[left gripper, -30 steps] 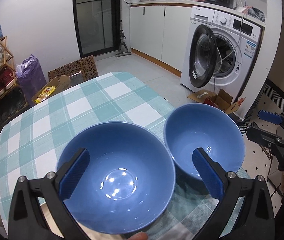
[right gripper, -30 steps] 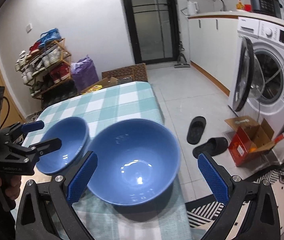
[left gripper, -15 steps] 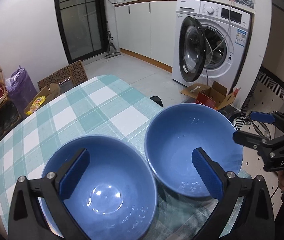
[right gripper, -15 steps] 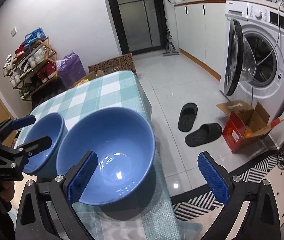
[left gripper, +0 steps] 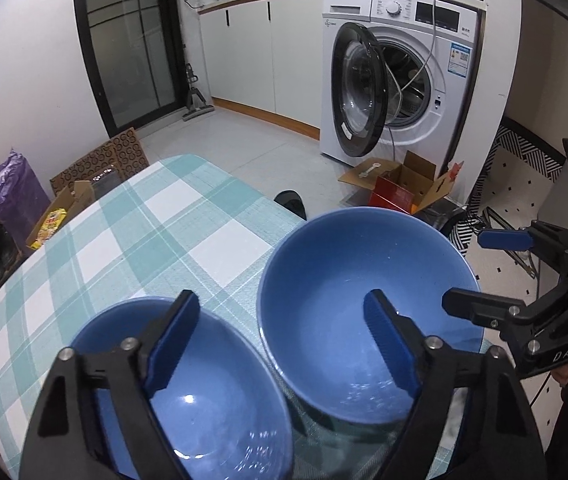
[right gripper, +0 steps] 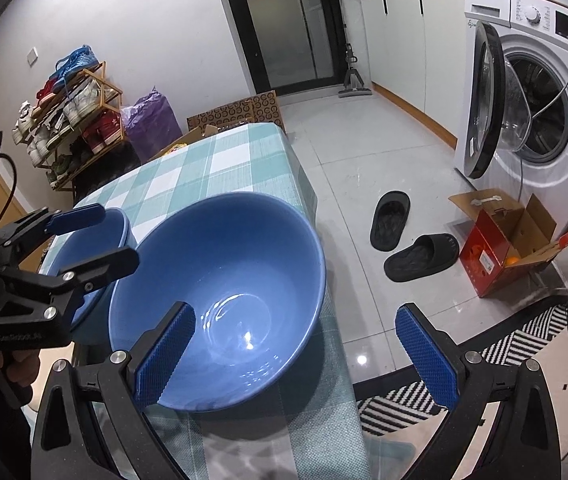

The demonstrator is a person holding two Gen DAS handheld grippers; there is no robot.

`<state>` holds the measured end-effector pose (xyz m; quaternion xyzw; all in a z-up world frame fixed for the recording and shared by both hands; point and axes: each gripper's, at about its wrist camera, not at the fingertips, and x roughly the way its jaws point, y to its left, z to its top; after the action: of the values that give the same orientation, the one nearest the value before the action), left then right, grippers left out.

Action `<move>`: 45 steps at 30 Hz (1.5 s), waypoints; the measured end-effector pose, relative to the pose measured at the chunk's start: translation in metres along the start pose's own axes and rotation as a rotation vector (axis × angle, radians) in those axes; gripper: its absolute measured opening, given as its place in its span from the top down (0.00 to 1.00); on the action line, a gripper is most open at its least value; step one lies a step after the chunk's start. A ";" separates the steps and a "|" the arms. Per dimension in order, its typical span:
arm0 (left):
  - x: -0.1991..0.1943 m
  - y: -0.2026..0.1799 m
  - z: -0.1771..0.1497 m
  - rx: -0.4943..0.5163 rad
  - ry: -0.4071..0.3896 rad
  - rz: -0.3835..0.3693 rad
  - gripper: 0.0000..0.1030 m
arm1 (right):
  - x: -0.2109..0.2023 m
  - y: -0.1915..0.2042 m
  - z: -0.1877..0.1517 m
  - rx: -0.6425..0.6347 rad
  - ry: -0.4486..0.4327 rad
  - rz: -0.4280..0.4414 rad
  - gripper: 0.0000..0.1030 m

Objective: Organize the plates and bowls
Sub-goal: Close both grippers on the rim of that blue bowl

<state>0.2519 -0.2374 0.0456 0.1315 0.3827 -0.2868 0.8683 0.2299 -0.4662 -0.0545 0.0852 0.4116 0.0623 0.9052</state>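
Two blue bowls stand side by side on a teal-checked table (left gripper: 144, 232): a smaller bowl (left gripper: 212, 408) (right gripper: 96, 236) and a larger bowl (left gripper: 348, 300) (right gripper: 224, 280) at the table's right edge. My left gripper (left gripper: 280, 344) (right gripper: 92, 240) hovers over where the two rims meet, one finger above the smaller bowl, the other inside the larger. Its jaws are closing, and the pads do not press on either rim. My right gripper (right gripper: 294, 356) (left gripper: 484, 272) stands wide open astride the larger bowl's right rim, one finger inside it and one past the table edge.
A washing machine (right gripper: 532, 92) with its door open stands to the right, a red cardboard box (right gripper: 504, 252) and two black slippers (right gripper: 404, 236) on the floor beside it. A shoe rack (right gripper: 68, 112) and purple bag (right gripper: 150, 120) stand beyond the table's far end.
My left gripper has shifted right, from astride the smaller bowl to over both rims, and its jaws have narrowed. My right gripper has sunk closer to the larger bowl.
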 end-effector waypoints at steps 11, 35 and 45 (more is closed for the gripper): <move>0.024 -0.003 0.005 -0.012 0.073 -0.043 0.48 | 0.008 -0.006 -0.003 0.020 0.020 0.015 0.01; 0.026 -0.029 -0.007 0.065 0.147 -0.087 0.48 | 0.004 -0.008 -0.009 -0.019 0.036 0.020 0.01; 0.025 -0.034 -0.012 0.058 0.158 -0.092 0.48 | 0.009 -0.018 -0.015 -0.006 0.089 0.019 0.13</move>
<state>0.2382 -0.2688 0.0190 0.1611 0.4472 -0.3263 0.8171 0.2249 -0.4801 -0.0749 0.0833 0.4506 0.0759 0.8856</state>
